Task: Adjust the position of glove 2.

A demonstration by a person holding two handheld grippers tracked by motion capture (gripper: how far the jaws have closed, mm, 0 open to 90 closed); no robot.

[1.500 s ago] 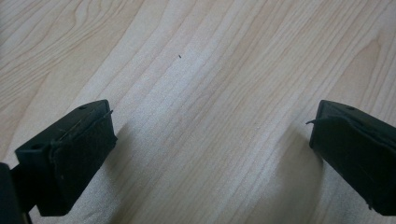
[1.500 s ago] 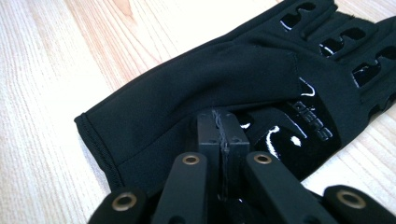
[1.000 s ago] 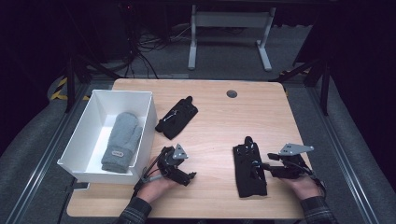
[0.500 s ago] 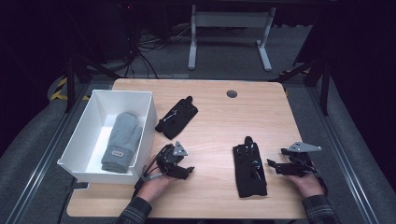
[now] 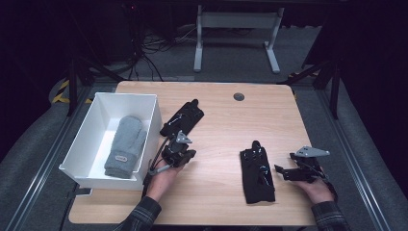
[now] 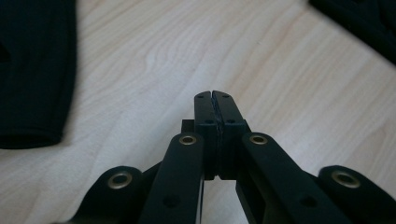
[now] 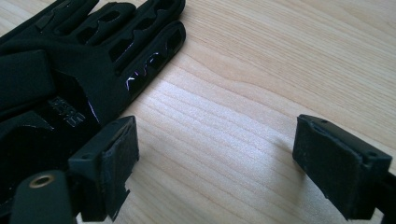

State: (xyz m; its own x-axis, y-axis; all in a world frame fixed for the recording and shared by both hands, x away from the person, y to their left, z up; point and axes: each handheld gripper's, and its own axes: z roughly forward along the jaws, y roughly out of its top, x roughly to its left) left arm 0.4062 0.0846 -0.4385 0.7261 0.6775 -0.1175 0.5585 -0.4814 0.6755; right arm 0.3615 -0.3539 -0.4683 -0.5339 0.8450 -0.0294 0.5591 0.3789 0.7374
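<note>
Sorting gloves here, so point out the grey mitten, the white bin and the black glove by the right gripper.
grey mitten (image 5: 124,144), high view, palm.
white bin (image 5: 152,126), high view, right wall.
black glove (image 5: 257,175), high view, back of the hand.

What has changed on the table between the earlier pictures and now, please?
The left gripper has just closed its jaws on nothing. The right gripper let go of the black glove and drew back, jaws opening. The other black glove, grey mitten and white bin stayed put.

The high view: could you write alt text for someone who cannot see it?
A person's hands hold two grippers over a light wooden table: the left gripper shut, the right gripper open beside a black glove. A second black glove lies beside a white box holding a grey knitted mitten.
</note>
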